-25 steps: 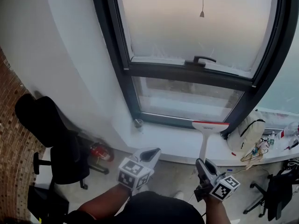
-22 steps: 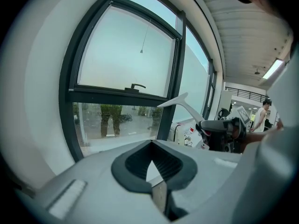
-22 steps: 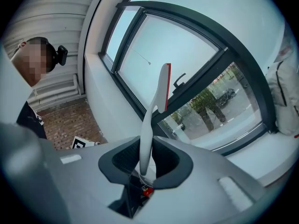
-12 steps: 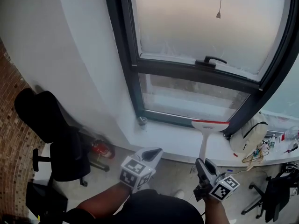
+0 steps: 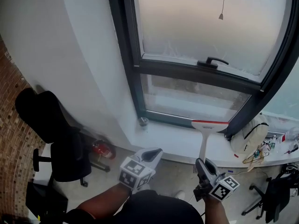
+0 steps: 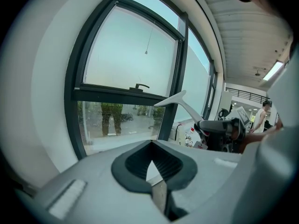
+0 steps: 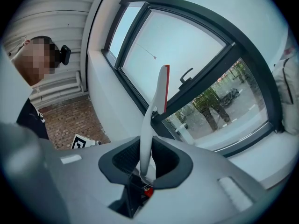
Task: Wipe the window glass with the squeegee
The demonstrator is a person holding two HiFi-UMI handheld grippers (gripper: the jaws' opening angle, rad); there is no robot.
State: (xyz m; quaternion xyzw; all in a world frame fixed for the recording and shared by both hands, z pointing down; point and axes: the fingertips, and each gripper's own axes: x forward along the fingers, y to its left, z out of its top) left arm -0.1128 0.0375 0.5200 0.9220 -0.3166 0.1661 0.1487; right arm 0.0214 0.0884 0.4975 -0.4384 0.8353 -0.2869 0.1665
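Head view steeply down at the window (image 5: 196,72); both gripper views upward from below, same window.

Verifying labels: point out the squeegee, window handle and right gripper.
squeegee (image 5: 210,126): head view, white blade head.
window handle (image 5: 216,60): head view, black lever.
right gripper (image 7: 145,161): right gripper view, between its jaws.

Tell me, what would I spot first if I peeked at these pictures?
The big dark-framed window fills the top of the head view. Just below it, the right gripper is shut on a white squeegee with a red-edged blade, pointing up at the window. The left gripper is shut and empty beside it, and a black chair stands at the far left.
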